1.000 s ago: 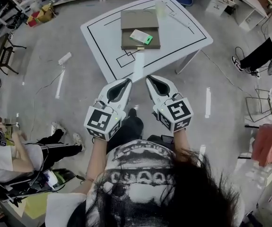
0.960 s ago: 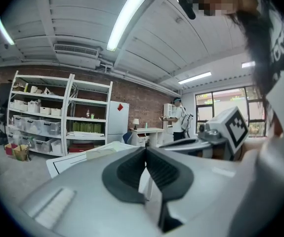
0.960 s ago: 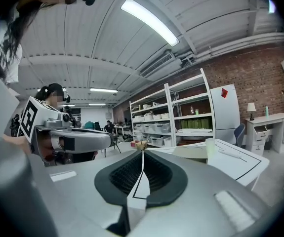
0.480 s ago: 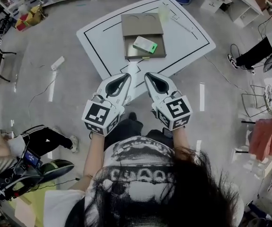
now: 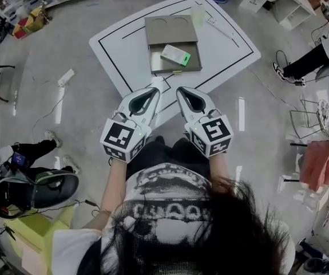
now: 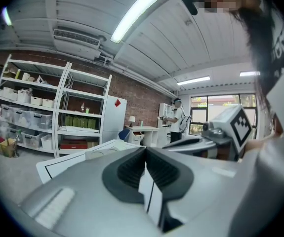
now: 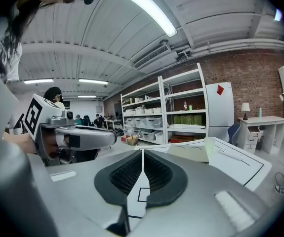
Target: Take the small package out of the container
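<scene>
Head view looks down on a white tabletop (image 5: 227, 44) marked with black lines; a flat tan container (image 5: 157, 63) lies open on its middle. Short of the tabletop's near corner the left gripper (image 5: 154, 90) and right gripper (image 5: 181, 90) are held side by side, well apart from the container; each gripper's own view shows its jaws closed together with nothing between them. Smallest, the small package (image 5: 175, 55), white with a green edge, lies inside the container's nearer half.
</scene>
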Demonstrator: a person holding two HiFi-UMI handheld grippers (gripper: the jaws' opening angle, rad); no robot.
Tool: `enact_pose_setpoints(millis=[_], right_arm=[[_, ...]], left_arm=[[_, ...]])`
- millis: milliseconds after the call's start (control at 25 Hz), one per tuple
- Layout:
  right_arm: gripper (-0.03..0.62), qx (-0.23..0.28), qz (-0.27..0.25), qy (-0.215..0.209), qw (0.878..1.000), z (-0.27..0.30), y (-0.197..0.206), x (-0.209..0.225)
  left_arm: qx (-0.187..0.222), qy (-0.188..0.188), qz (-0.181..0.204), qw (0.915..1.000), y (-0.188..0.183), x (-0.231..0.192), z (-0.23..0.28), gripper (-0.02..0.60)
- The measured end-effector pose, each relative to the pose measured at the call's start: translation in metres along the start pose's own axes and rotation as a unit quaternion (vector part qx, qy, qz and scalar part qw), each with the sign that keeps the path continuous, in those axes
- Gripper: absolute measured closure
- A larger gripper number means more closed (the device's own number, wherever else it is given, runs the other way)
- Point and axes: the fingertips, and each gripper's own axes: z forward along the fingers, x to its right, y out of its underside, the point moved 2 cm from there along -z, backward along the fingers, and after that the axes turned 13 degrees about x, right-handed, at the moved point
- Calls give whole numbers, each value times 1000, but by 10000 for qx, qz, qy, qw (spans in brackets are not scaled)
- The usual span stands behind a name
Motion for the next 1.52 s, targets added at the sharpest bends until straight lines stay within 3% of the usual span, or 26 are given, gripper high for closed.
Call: enact_pose_setpoints(millis=[360, 720, 1160, 1520], right_arm=[[600, -34, 29, -67, 10000, 17, 1, 19], [590, -230, 109, -327, 9991, 59, 20, 67], [513, -1095, 1, -905, 9899, 122, 76, 144], [425, -1957, -255, -1504, 9687, 165, 125, 186]], left_arm=[[-72, -31, -28, 10000, 5, -9, 19, 581], [-140, -387, -60, 9991, 17, -40, 53, 581], [-237, -997, -153, 9946, 26, -72, 106, 581], [-340, -1359, -204, 9899, 32, -83, 132, 581]])
